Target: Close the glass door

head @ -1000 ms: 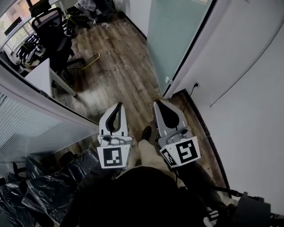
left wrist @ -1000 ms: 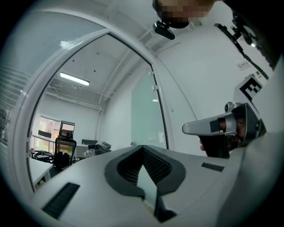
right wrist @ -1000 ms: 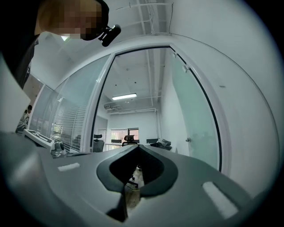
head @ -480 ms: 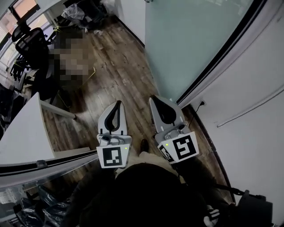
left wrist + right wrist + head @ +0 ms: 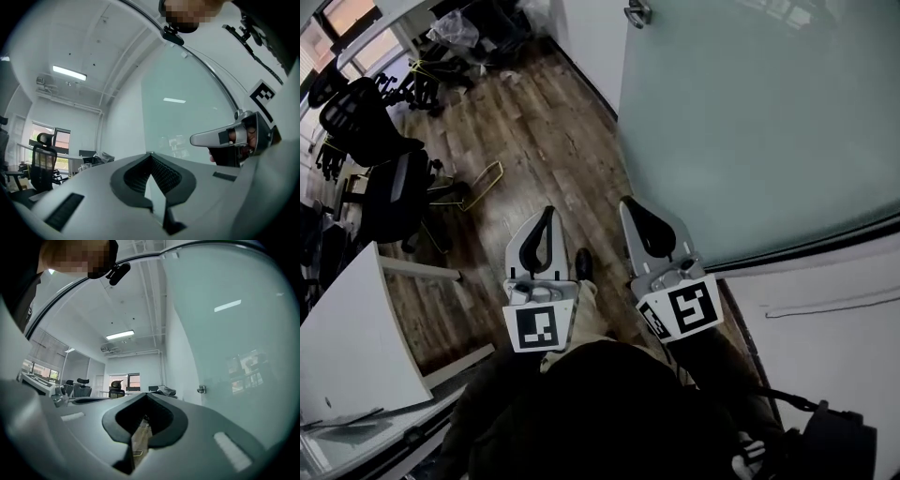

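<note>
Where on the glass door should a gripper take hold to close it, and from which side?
Likely the small metal handle on the glass door, near its far edge, approached from this side with the right gripper, which is nearer. The pane is flat and smooth; only the handle protrudes.

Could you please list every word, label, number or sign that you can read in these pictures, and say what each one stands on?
There are no readable words or numbers in any view.
On the left tongs, the left marker cube bears a black-and-white square pattern, no letters.
On the right tongs, the right marker cube bears the same kind of pattern, no letters.
The glass door shows no print.
</note>
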### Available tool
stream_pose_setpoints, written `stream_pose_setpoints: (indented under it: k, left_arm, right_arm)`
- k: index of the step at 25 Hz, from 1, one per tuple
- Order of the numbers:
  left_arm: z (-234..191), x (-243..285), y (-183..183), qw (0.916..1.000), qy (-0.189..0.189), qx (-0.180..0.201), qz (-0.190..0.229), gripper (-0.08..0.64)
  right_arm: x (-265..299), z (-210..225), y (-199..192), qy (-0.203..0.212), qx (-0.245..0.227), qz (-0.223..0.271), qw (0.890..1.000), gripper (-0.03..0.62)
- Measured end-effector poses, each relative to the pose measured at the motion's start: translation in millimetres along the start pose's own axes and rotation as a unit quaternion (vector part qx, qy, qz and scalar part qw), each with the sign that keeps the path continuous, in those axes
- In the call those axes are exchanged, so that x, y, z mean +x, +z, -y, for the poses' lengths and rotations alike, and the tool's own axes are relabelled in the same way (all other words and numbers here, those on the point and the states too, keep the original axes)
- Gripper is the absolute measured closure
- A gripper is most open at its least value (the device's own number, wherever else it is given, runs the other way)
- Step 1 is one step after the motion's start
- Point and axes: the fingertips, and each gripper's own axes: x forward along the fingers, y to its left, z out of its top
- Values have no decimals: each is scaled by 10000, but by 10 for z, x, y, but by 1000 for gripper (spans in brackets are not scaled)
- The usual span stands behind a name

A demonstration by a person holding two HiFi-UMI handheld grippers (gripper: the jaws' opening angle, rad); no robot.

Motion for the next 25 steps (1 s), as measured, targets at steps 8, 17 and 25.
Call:
stream_pose_setpoints:
  k: [8,17,25]
  left_arm:
    - [-792,1655,-452,9995,-273,-116,-91,563]
    - [-1192,2964,-595,9984,-522,-174,-126,563]
    - [-1140,4132,-816,9959,-890,-109,-70,563]
  right_arm:
    - [1674,740,-348,13,-9,-193,9998,591]
    - [2769,1595,-187,-335,-160,-110,9992,591]
    - [3387,2440,-284,-566,-208,21,9982,591]
